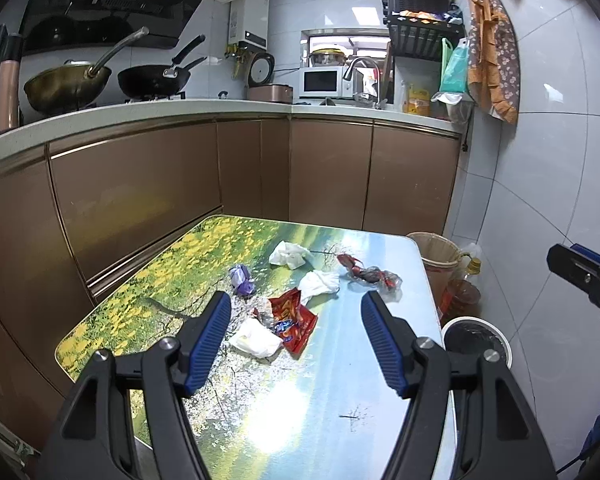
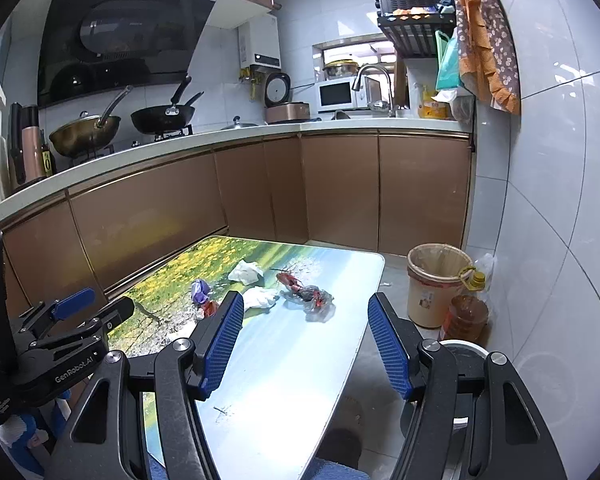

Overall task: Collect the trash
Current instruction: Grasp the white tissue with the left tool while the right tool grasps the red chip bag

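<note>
Fingers: both pairs stand apart with nothing between them; left gripper [image 1: 296,334], right gripper [image 2: 306,340].
Trash: a loose cluster on the printed table [image 1: 340,380], centre of the left wrist view.
Nearest piece: white tissue [image 1: 256,338] and red snack wrapper [image 1: 294,318], just ahead of the left fingertips, slightly left of the gap's middle.
Further pieces: purple wrapper [image 1: 241,279], two more tissues, and red-and-clear wrapper [image 1: 370,275], its long axis running across the frame.
Bins: lined bin [image 2: 436,284] and white bin [image 1: 476,340] on the floor, right of the table.
Nearer hand: left, judging by both views; the right hangs off the table's right edge.
</note>
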A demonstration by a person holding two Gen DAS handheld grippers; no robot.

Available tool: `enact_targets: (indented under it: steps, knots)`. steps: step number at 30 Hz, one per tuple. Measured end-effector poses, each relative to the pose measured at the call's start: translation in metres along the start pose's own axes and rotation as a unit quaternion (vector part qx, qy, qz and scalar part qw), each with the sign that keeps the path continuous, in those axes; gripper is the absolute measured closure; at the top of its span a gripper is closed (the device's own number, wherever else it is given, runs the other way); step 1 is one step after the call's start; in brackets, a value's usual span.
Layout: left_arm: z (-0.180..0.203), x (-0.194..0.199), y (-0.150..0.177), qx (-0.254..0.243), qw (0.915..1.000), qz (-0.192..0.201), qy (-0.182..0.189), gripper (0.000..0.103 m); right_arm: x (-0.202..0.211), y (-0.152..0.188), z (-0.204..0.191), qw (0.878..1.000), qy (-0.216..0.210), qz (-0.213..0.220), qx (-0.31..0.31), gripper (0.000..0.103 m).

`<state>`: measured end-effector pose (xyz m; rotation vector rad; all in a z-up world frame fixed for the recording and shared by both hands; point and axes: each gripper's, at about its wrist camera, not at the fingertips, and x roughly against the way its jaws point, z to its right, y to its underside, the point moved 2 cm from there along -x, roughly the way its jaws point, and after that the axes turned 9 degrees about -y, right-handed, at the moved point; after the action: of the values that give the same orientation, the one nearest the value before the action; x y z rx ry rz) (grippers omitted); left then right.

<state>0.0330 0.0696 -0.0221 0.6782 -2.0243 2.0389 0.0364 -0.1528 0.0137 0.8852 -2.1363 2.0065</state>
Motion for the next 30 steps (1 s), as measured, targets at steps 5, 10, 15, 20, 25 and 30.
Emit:
enact_targets:
  steps: [5,10,15,20,25,30]
  knots:
    - [-0.019,-0.018,0.008,0.009,0.9999,-0.013,-0.005,0.037,-0.011,0.0,-0.009,1.0,0.0,-0.006,0.002,0.039]
    - [-0.044,-0.043,0.016,0.023,0.999,-0.036,-0.011,0.037,-0.03,0.002,-0.018,1.0,0.008,-0.026,0.01,0.039]
    - [-0.07,-0.065,0.029,0.037,0.9974,-0.057,-0.021,0.037,-0.057,0.006,-0.034,0.998,0.0,-0.056,0.022,0.039]
    - [-0.093,-0.084,0.039,0.042,0.9959,-0.074,-0.029,0.037,-0.084,0.012,-0.048,0.996,-0.013,-0.082,0.026,0.039]
    - [-0.113,-0.104,0.052,0.053,0.9933,-0.097,-0.034,0.037,-0.109,0.018,-0.062,0.993,-0.018,-0.106,0.041,0.039]
    - [-0.132,-0.125,0.065,0.061,0.9904,-0.121,-0.026,0.037,-0.134,0.027,-0.069,0.99,-0.029,-0.132,0.05,0.039]
